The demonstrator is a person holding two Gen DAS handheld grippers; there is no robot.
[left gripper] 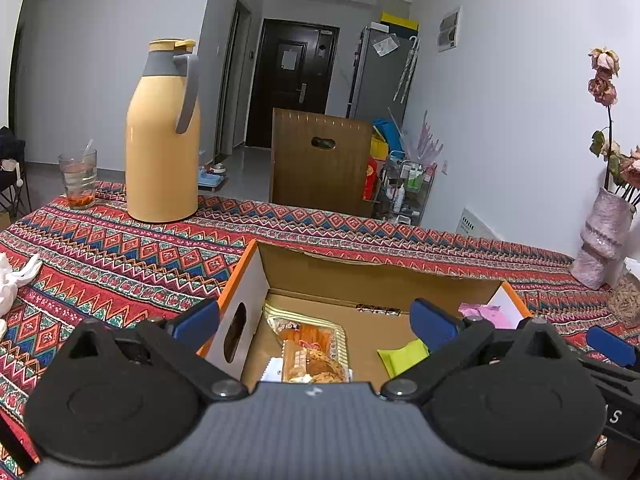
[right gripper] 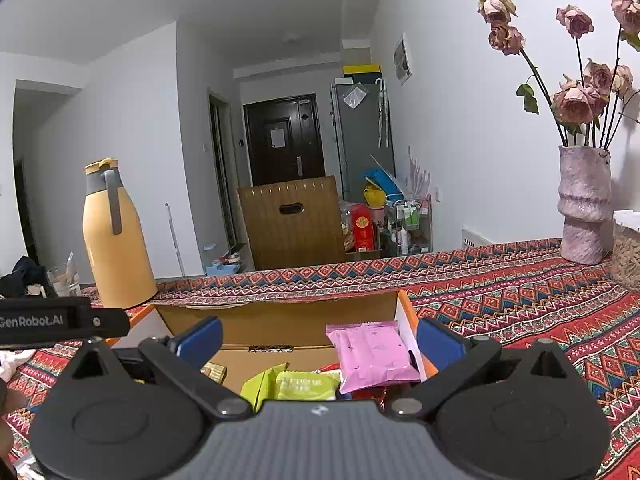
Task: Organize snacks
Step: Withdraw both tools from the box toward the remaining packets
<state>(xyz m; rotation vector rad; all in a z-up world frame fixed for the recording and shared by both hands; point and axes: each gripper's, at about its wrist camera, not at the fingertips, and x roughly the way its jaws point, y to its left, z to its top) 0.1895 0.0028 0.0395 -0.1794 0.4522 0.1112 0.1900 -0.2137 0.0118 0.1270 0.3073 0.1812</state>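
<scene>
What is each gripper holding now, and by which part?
Nothing. The left gripper and right gripper both have jaws wide open above the cardboard box, with no snack pressed between them.

White walls (right gripper: 460, 120), a dark door (right gripper: 285, 140), grey fridge (right gripper: 360, 136) beside it.

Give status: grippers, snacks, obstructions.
Left gripper and right gripper open, empty. Snack packets in cardboard box; pink packet against right wall. Nothing obstructing.

Matt corrugated cardboard box (left gripper: 384, 276), glossy plastic snack wrappers (right gripper: 370, 354), woven patterned cloth (left gripper: 120, 248), perhaps cotton.
</scene>
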